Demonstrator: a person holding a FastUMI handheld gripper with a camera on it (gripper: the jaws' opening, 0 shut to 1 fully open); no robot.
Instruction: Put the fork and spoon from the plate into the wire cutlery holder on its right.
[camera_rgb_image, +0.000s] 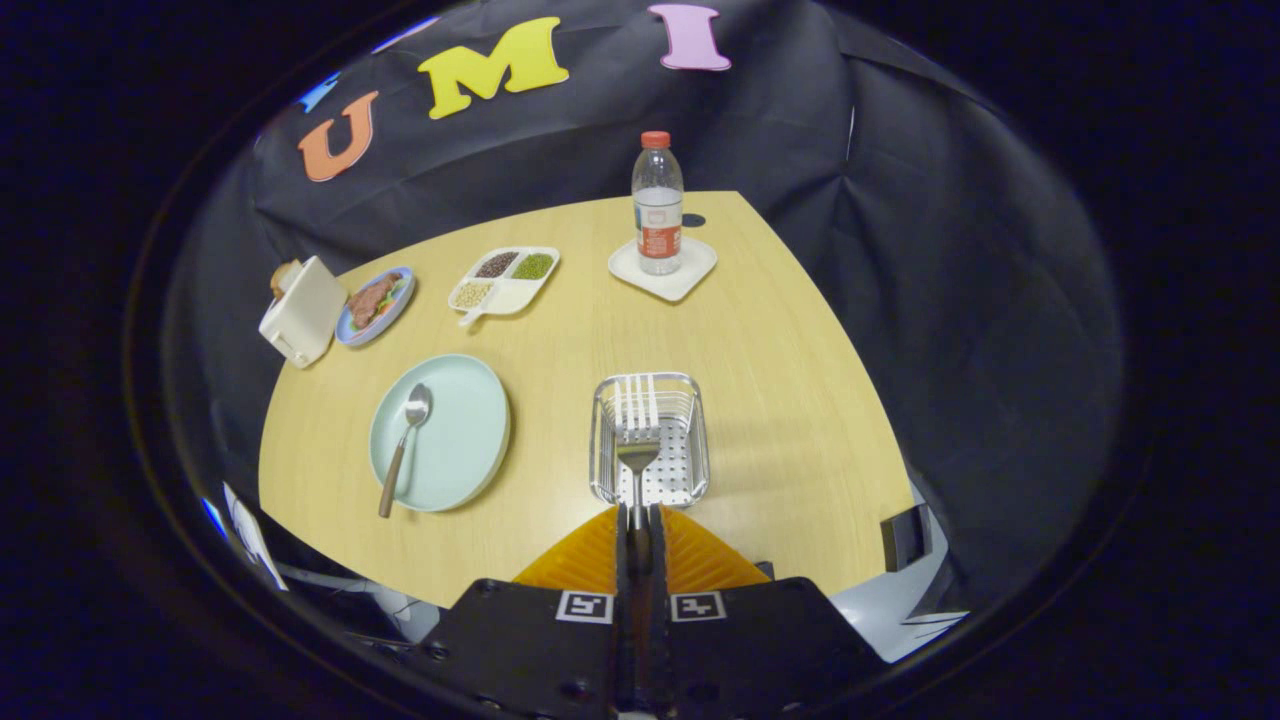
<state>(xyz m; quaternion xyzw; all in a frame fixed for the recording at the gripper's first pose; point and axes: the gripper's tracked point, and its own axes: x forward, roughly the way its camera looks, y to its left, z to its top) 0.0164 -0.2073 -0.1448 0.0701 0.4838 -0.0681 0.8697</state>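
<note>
Gripper view shows the gripper (640, 525) clamped on the handle of the fork (637, 455), both fingers pressed against it, with the tines pointing ahead over the wire cutlery holder (650, 440). The fork head hangs above the holder's perforated floor, roughly over the middle of it. To the left of the holder sits the pale green plate (440, 432), and the spoon (405, 445) lies on it with its bowl toward the far side and its wooden handle reaching past the near rim. On the wooden table (780, 400) farther off stand a water bottle (657, 205) and a divided snack tray (503, 280). To finish this step well, the fork should probably be lowered inside the wire walls before release, so it neither catches the rim nor tips out.
</note>
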